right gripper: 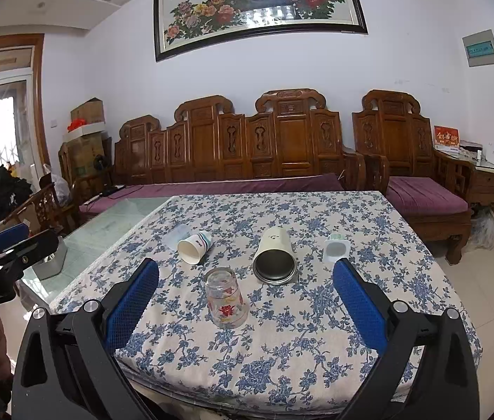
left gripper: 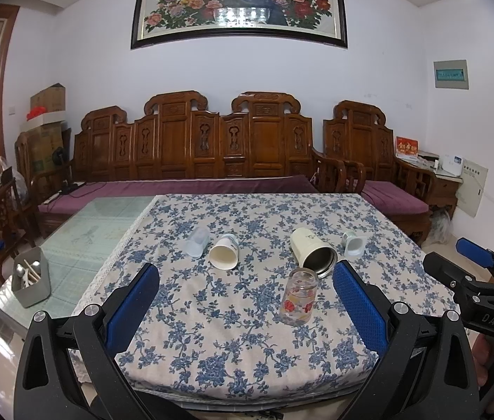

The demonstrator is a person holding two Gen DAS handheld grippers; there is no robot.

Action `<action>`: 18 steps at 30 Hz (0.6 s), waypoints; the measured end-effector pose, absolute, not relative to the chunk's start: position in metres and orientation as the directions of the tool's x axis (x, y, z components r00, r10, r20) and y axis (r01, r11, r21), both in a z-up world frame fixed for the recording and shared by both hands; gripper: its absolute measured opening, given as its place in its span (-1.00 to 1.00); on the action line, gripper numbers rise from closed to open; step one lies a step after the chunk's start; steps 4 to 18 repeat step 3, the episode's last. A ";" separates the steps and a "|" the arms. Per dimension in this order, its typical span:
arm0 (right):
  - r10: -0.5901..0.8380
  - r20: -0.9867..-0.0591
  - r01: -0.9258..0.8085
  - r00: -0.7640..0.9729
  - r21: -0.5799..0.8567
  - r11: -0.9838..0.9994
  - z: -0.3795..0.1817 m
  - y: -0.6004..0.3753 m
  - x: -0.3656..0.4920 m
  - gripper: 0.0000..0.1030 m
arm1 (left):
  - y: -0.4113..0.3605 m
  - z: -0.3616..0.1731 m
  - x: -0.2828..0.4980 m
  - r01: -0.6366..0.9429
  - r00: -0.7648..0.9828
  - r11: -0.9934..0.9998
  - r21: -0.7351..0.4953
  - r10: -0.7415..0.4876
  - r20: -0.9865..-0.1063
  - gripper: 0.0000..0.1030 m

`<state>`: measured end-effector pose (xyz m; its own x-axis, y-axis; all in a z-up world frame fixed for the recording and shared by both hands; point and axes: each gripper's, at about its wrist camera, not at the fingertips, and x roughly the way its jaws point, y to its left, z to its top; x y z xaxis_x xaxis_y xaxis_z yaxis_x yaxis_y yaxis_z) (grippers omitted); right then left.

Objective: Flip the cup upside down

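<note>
Both claws hang with their blue pads spread wide and nothing between them: the left gripper [left gripper: 246,288] and the right gripper [right gripper: 246,285] hover side by side above the near edge of the floral tablecloth [left gripper: 247,350]. The glass cup [right gripper: 226,297], clear with red flowers, stands on the cloth with its long axis upright and the wider end down, so it looks already mouth-down, though the glass makes that hard to confirm. From the right claw it sits nearly dead ahead, a little left of centre, close in front of the pads; from the left claw it lies off toward the right pad [left gripper: 359,301]. The right hand therefore seems the nearer and better aligned. Behind it lie a steel-lined tumbler [right gripper: 275,255] and a paper cup [right gripper: 192,245], both on their sides.
</note>
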<state>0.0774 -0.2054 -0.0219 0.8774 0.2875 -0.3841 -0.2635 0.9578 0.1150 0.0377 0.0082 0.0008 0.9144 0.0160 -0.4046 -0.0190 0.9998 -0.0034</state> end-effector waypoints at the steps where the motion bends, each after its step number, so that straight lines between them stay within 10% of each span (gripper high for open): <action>1: 0.287 -0.384 -0.263 0.878 0.114 0.958 -0.022 -0.205 0.077 0.95 | 0.009 0.001 0.038 -0.018 0.915 1.000 -0.004 0.015 -0.404 0.86; 18: 0.287 -0.383 -0.264 0.878 0.113 0.958 -0.022 -0.205 0.077 0.95 | 0.009 0.001 0.038 -0.016 0.915 1.000 -0.004 0.013 -0.404 0.86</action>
